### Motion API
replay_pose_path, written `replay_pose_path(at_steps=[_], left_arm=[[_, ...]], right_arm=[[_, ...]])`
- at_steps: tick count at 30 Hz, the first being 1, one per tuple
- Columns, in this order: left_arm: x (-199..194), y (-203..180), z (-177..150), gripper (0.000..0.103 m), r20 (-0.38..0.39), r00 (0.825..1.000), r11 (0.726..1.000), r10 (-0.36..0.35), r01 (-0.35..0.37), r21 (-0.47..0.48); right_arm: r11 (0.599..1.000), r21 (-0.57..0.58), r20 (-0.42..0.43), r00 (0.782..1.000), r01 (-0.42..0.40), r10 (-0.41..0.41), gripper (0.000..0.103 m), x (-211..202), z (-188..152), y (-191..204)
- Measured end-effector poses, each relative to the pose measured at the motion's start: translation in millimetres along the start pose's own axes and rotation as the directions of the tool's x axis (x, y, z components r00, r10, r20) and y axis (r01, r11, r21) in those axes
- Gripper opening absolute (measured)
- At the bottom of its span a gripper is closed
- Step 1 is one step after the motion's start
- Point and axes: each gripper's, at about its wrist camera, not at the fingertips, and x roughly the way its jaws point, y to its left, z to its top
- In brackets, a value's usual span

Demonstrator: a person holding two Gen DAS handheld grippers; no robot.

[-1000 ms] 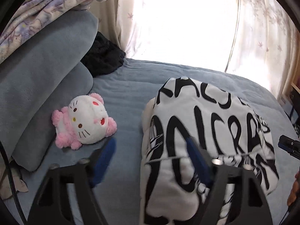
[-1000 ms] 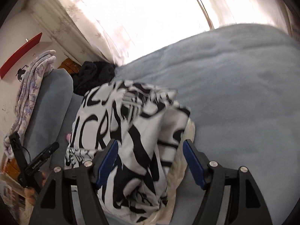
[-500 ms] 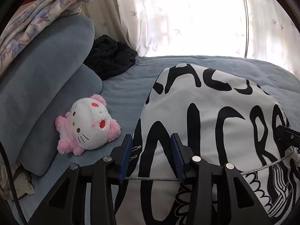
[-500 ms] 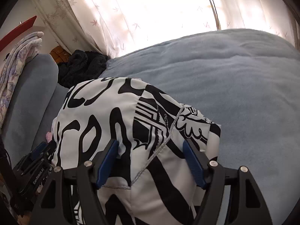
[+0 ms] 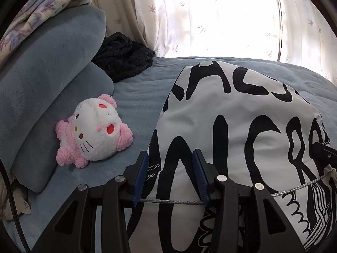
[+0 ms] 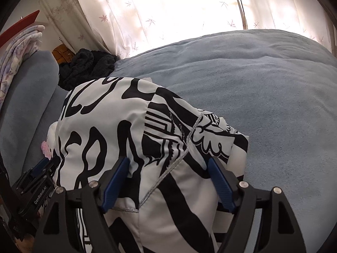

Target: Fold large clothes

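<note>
With the garment (image 5: 242, 130) bunched in a mound mid-bed (image 6: 273, 80), both the left gripper (image 5: 170, 177) and right gripper (image 6: 168, 181) have jaws apart straddling its near hem, so close both on that hem before folding.

My finger pads (image 5: 140, 177) are blue on black arms. The garment (image 5: 242, 130) is white with bold black lettering; the bedcover (image 6: 263, 80) grey-blue; upper left, the plush (image 5: 92, 130) pink-and-white.
</note>
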Motion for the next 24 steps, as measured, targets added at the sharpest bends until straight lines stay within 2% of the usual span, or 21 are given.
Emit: replay_pose_path(at_steps=[3,5,9,13,16,20,24], left_arm=[[-2.5,8.0,0.3,0.048,-0.009,1.000,0.998,-0.025,0.025,-0.063],[-6.9,16.0,1.1,0.060,-0.020,0.999,0.992,-0.030,0.028,-0.119],[-28.1,26.6,0.2,0.060,-0.055,0.996,0.983,-0.072,0.061,-0.174],[-64.5,27.1,-3.0,0.061,-0.071,0.994,0.987,-0.086,0.075,-0.145],[-111.4,26.7,-6.8,0.063,-0.056,0.994,0.988,-0.096,0.088,-0.125],[-180.1,23.4,-15.2,0.074,-0.020,0.995,0.991,-0.101,0.098,-0.096],[-248.6,22.5,-28.5,0.076,0.009,0.993,0.989,-0.120,0.120,-0.091]], right_arm=[[1.000,-0.001,-0.007,1.000,0.007,-0.007,0.079,0.3,-0.1,-0.2],[1.000,0.003,-0.017,1.000,0.004,-0.004,0.079,-1.9,0.3,-2.4],[1.000,0.020,-0.046,0.999,0.010,-0.009,0.080,-21.6,0.4,-4.5],[1.000,0.005,-0.063,0.998,0.006,-0.005,0.081,-64.2,-3.7,0.7],[1.000,0.017,-0.061,0.998,-0.018,0.019,0.081,-108.7,-11.4,1.9],[1.000,0.010,-0.061,0.998,-0.025,0.026,0.081,-168.2,-26.6,1.1],[1.000,-0.002,-0.066,0.997,-0.029,0.029,0.081,-234.8,-47.5,-3.8]])
